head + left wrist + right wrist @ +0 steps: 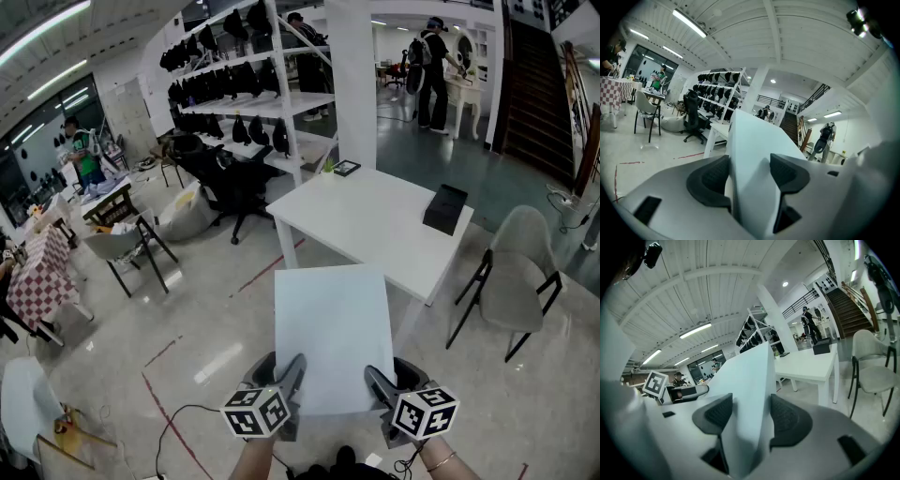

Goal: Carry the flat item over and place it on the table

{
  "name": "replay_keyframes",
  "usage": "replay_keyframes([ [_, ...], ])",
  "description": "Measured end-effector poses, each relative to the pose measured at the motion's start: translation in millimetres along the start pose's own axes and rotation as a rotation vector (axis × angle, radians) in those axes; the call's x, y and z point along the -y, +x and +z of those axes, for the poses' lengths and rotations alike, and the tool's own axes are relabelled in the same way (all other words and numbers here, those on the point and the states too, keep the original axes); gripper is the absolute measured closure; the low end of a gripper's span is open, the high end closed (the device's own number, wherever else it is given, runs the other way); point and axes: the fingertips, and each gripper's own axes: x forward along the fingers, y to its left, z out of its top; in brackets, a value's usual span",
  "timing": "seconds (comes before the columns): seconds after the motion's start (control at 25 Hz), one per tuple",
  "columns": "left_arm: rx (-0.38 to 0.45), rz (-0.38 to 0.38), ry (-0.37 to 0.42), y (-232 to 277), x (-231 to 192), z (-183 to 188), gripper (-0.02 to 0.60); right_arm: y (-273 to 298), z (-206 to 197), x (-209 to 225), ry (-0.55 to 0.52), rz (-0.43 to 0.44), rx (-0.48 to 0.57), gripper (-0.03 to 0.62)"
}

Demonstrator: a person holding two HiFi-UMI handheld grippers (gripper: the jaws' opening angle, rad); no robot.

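Now the board [333,328] is up in the air, just short of the counter [361,220], with its long side pointing at it. Both the left tongs [281,373] and the right tongs [382,380] pinch its near edge, equally far from the counter. A box [445,208] sits on the counter's right side, so I think the board should go left of it

White desk [370,230] carries 2 things — a black box [445,208] at 3 o'clock, a small dark frame [346,168] at 11 o'clock.
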Motion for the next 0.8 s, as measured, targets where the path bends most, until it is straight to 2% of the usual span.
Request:
replay_keyframes([
  [0.8, 0.004, 0.035, -0.008, 25.4, -3.8, 7.1, 0.307, 22.8, 15.1, 18.0, 0.006, 0.023, 0.012, 0.336],
])
